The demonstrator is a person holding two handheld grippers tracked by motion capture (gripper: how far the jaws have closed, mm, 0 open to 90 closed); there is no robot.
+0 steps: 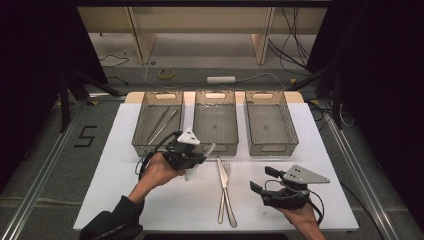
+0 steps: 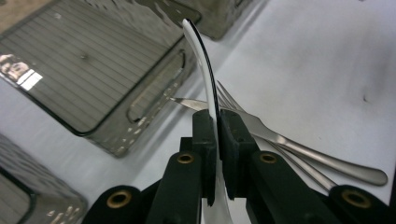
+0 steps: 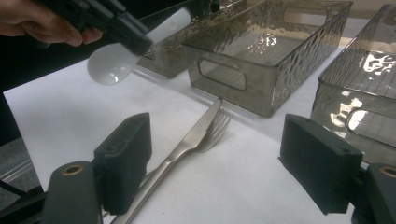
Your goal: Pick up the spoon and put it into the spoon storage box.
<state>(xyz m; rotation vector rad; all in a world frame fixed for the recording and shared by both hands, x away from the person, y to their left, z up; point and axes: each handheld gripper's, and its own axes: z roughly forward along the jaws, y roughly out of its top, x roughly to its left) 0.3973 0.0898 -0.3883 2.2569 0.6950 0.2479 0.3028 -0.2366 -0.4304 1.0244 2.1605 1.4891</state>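
Half the white spoon (image 2: 201, 56) hides between left tongs (image 2: 217, 122).

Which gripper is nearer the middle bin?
Left. The left gripper, jaws shut on a white spoon, sits just in front of the middle bin. The right gripper rests lower right, beyond the knife and fork, jaws open.

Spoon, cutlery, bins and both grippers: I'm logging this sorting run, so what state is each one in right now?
White spoon: held off the table, clamped by its handle.
Left gripper: shut on the spoon.
Right gripper: open, holding nothing.
Knife: lying flat on the table.
Fork: lying flat, crossed with the knife.
Left bin: holds chopsticks.
Middle bin: empty.
Right bin: empty.
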